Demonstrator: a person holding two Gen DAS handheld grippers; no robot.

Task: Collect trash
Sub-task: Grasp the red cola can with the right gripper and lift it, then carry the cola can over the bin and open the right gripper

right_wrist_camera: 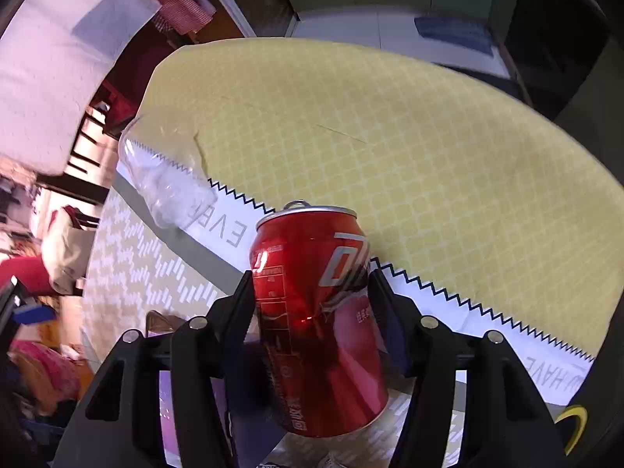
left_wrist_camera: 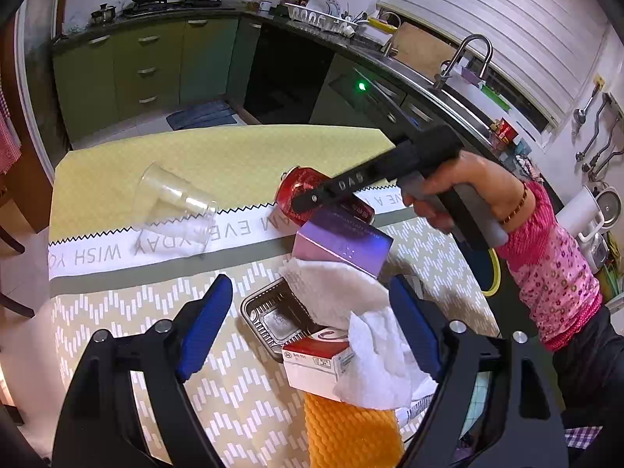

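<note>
A dented red soda can lies on its side on the table, and my right gripper is open, one finger on each side of it. From the left wrist view the same can shows under the right gripper, held by a person's hand. A clear plastic cup lies tipped over to the left. My left gripper is open above a pile of a black tray, crumpled tissue, a red-and-white carton and a purple box.
A yellow and patterned cloth covers the table. An orange honeycomb pad lies at the near edge under the pile. Green kitchen cabinets and a sink counter stand beyond the table.
</note>
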